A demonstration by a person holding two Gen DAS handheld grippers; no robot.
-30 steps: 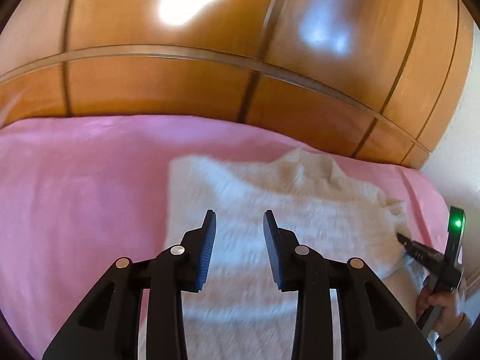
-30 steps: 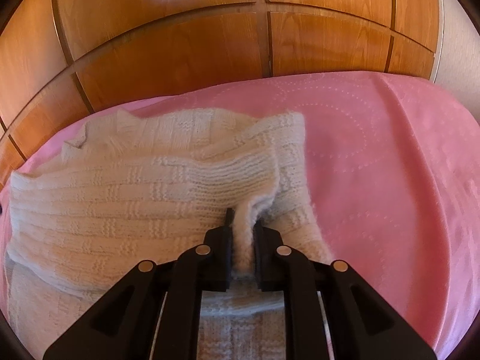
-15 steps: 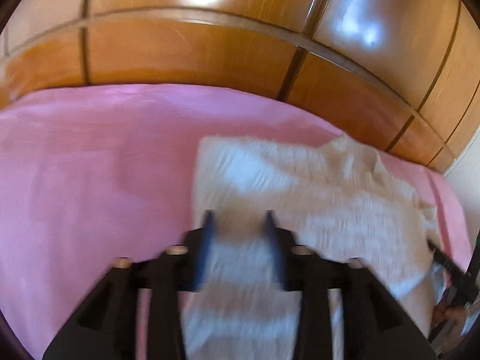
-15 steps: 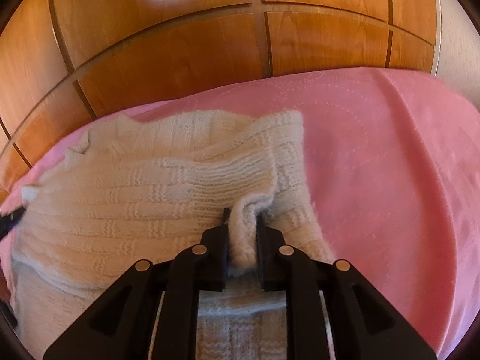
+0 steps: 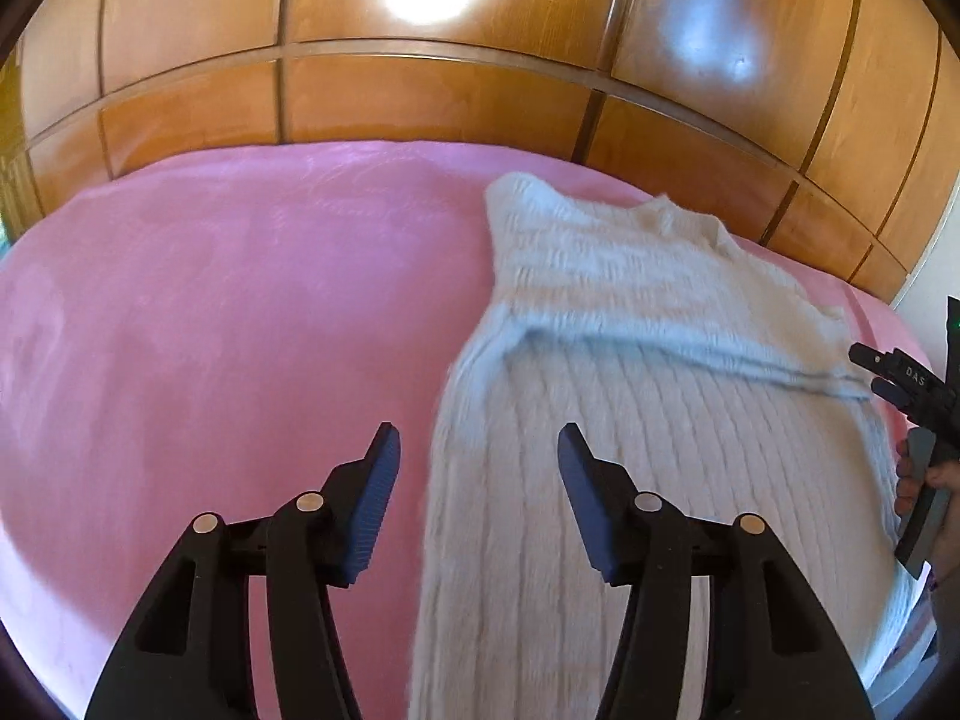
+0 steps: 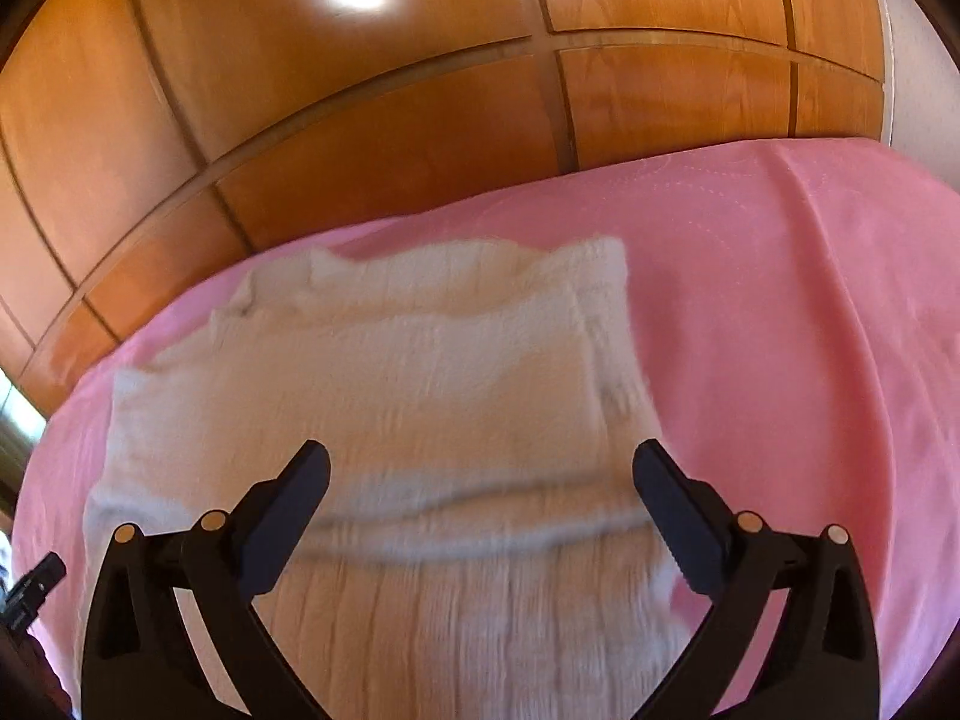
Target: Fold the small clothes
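Observation:
A white knitted sweater (image 5: 636, 420) lies on the pink bedspread (image 5: 210, 330), both sleeves folded across its chest. My left gripper (image 5: 477, 450) hovers over the sweater's left edge, its jaws opening and nothing between the pads. In the right wrist view the sweater (image 6: 420, 384) fills the middle, a sleeve band lying flat across it. My right gripper (image 6: 480, 474) stands above that band, jaws opening wide, nothing held. The right gripper's tips (image 5: 894, 378) and the hand holding it show at the right edge of the left wrist view.
A glossy wooden headboard of panels (image 5: 420, 96) runs along the bed's far side, also seen in the right wrist view (image 6: 390, 120). Bare pink bedspread (image 6: 810, 330) spreads right of the sweater. The left gripper's tip (image 6: 36, 588) peeks in at the lower left.
My right gripper let go of the sleeve fold and opened wide; the sleeve now lies flat. My left gripper slid left to the sweater's edge and opened further.

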